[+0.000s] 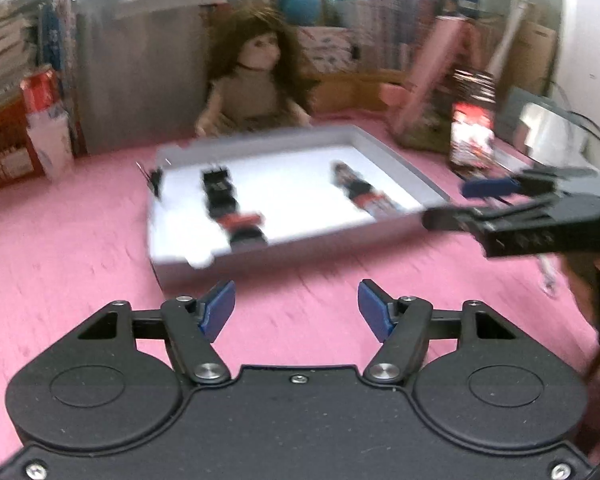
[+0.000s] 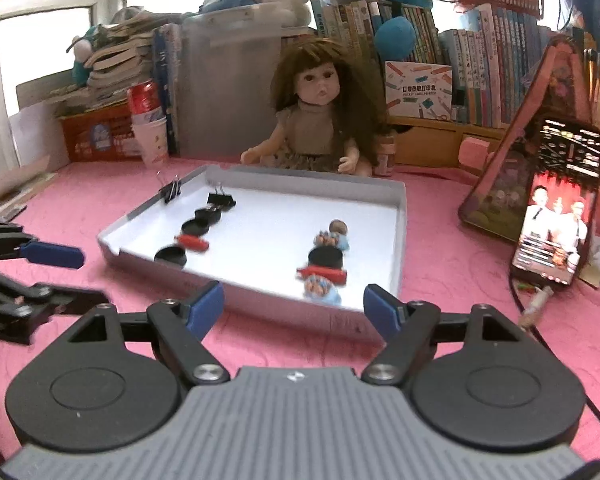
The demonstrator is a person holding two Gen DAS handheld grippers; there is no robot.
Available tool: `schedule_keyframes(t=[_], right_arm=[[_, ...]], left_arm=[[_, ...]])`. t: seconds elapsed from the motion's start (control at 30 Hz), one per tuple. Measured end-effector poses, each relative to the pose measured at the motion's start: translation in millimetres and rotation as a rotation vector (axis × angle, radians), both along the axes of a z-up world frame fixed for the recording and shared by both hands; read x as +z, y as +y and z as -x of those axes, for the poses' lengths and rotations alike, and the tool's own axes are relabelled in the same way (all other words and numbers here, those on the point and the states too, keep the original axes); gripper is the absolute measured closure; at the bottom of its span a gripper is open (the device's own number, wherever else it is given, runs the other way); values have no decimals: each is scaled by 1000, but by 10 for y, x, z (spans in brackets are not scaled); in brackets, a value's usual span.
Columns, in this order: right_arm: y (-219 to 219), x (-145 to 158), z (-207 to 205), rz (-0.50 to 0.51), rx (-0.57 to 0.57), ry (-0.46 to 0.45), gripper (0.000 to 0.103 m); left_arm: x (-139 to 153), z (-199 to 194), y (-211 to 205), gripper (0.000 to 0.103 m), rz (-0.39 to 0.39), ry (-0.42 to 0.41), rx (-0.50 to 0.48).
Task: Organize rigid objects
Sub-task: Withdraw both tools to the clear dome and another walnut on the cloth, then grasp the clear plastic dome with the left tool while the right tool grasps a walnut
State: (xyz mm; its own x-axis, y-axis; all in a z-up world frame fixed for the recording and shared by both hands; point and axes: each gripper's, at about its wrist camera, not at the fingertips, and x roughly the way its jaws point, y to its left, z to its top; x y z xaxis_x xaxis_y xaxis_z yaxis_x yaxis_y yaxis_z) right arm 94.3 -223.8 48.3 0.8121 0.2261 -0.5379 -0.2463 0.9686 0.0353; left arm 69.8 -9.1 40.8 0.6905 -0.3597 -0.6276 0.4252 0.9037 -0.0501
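A shallow grey tray (image 2: pixel 400 216) with a white floor lies on the pink tablecloth. Its left row holds a black binder clip (image 2: pixel 221 200), black round caps (image 2: pixel 195 227) and a red piece (image 2: pixel 192 242). The right row has small figures (image 2: pixel 337 227), a black cap (image 2: pixel 325 258) and another red piece (image 2: pixel 322 274). A second binder clip (image 2: pixel 170 190) grips the left rim. My right gripper (image 2: pixel 294 306) stands open and empty just before the tray's near edge. My left gripper (image 1: pixel 296 310) is also open and empty in front of the blurred tray (image 1: pixel 400 156). Each shows in the other's view: left gripper (image 2: pixel 80 278), right gripper (image 1: pixel 466 202).
A doll (image 2: pixel 316 120) sits behind the tray. At the right a phone (image 2: pixel 556 216) leans on a pink triangular case (image 2: pixel 540 120), with a cable (image 2: pixel 536 304) on the cloth. A red can on paper cups (image 2: pixel 146 120), a grey bin (image 2: pixel 232 80) and books line the back.
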Motion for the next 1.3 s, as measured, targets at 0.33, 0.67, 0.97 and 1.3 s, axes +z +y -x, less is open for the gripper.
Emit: schedule_keyframes(t=[0.33, 0.67, 0.97, 1.3], right_arm=[[54, -99, 384, 52, 69, -13, 16], [98, -163, 518, 25, 127, 8, 16], [406, -341, 665, 23, 254, 38, 17], [726, -400, 750, 81, 280, 45, 76]], left_arm=[[-182, 640, -274, 37, -56, -10, -181], [-322, 521, -301, 77, -55, 33, -126], [-176, 376, 64, 77, -32, 4, 31], [-188, 292, 114, 77, -23, 4, 72]])
